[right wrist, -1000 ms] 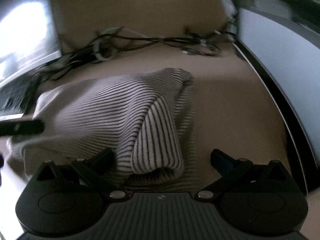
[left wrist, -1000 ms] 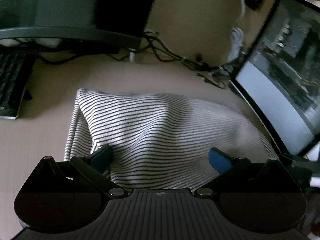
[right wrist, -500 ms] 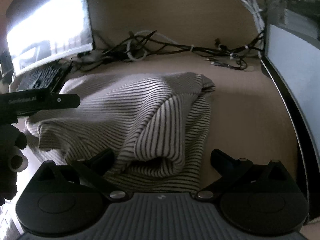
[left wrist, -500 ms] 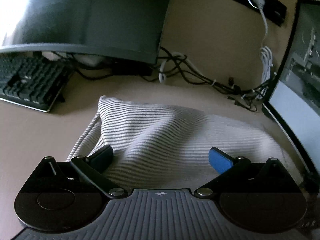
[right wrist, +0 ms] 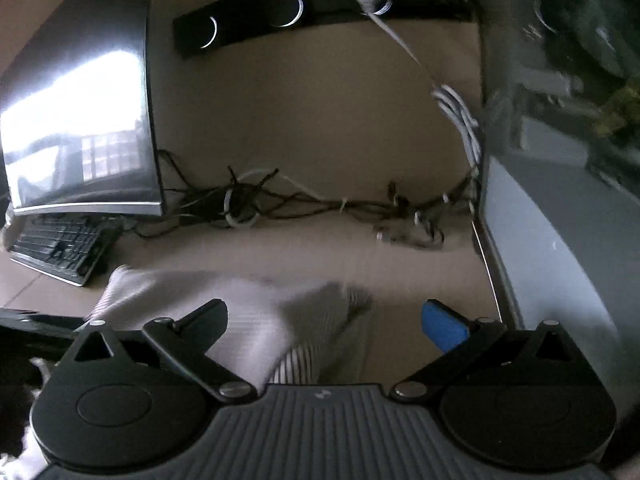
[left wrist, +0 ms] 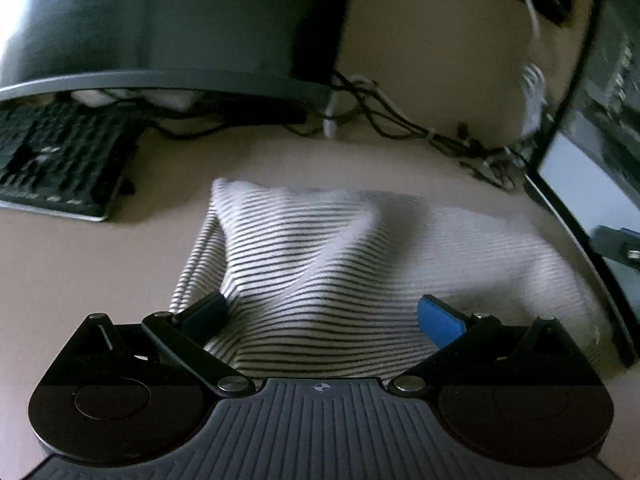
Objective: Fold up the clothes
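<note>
Over at nine o'clock in the left wrist view, a black slab keyboard (left wrist: 60, 160) sits under the dark curved monitor (left wrist: 172, 24), and at dead centre of the beige desk (left wrist: 80, 264) lies the white knit garment with thin black stripes (left wrist: 320, 276), bunched into a soft mound with a ridge running from six up toward one o'clock. The left gripper (left wrist: 322, 318) hovers right over its near edge, fingers spread wide, cloth between them but nothing pinched. Tangled black and white cables (left wrist: 400, 124) trail off at one o'clock toward a second screen (left wrist: 592, 152) at three.

Switching to the right wrist view: the same garment (right wrist: 256, 308) is blurred, low at seven o'clock, and the right gripper (right wrist: 324, 320) is spread wide too, its dark finger (right wrist: 204, 320) over the cloth and its blue-padded one (right wrist: 444, 326) over bare desk, gripping nothing.

This looks light, limp and stretchy: it should sag and slide, not hold a crease. My call is to pinch the doubled hem or a corner at the near edge, one gripper per side, rather than the loose middle
</note>
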Demonstrator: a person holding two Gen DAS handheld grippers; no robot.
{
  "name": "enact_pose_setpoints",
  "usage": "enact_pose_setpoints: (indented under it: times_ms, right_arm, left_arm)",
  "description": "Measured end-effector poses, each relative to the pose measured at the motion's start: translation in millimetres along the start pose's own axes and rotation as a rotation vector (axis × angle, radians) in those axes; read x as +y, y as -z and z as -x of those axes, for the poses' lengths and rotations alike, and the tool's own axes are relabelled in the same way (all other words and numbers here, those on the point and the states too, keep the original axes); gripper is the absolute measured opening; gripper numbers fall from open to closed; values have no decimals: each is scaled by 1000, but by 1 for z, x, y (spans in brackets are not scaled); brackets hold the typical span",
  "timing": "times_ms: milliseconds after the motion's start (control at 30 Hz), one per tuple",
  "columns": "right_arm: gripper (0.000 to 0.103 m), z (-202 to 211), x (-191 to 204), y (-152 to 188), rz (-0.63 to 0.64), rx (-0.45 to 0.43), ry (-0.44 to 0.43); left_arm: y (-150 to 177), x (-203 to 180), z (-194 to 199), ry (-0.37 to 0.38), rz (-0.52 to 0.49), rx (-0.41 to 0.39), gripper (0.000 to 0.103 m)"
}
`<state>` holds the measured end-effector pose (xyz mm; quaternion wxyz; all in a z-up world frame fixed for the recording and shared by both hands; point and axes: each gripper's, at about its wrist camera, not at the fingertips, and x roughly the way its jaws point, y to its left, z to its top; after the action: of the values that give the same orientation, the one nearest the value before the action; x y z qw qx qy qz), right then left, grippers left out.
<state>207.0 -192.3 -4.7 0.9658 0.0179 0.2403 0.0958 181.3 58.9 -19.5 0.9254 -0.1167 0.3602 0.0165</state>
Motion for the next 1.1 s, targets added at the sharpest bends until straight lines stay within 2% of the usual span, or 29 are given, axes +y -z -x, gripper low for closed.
enact_pose_setpoints:
  times_ms: [67, 100, 200, 333, 467, 567, 667, 833, 967, 1100]
  right_arm:
    - [86, -16, 5, -10, 42, -2, -10]
    - [80, -25, 6, -15, 53, 0, -7]
    - [79, -55, 5, -21, 64, 15, 17]
    - [68, -87, 0, -3, 77, 165, 6]
    - [68, -83, -6, 16, 88, 189, -17]
    - [69, -72, -8, 26, 77, 185, -6]
    - [74, -59, -11, 37, 54, 178, 8]
    - [85, -25, -13, 54, -24, 189, -21]
    - [90, -3, -6, 64, -30, 189, -56]
    - [100, 5, -13, 63, -42, 188, -87]
  left_arm:
    - [-4, -1, 14, 16, 72, -3, 103]
    - [-5, -3, 18, 50, 92, 5, 103]
    - [-3, -12, 23, 135, 140, 42, 102]
    - [7, -18, 14, 236, 213, 130, 96]
    - [12, -30, -3, 180, 124, 160, 97]
    - [4, -36, -13, 153, 70, 155, 98]
    - [-6, -41, -26, 127, 7, 145, 99]
    - [-13, -48, -41, 64, -134, 101, 99]
    - [-6, -53, -36, 33, -176, 70, 100]
    - [-8, -48, -16, 24, -159, 99, 100]
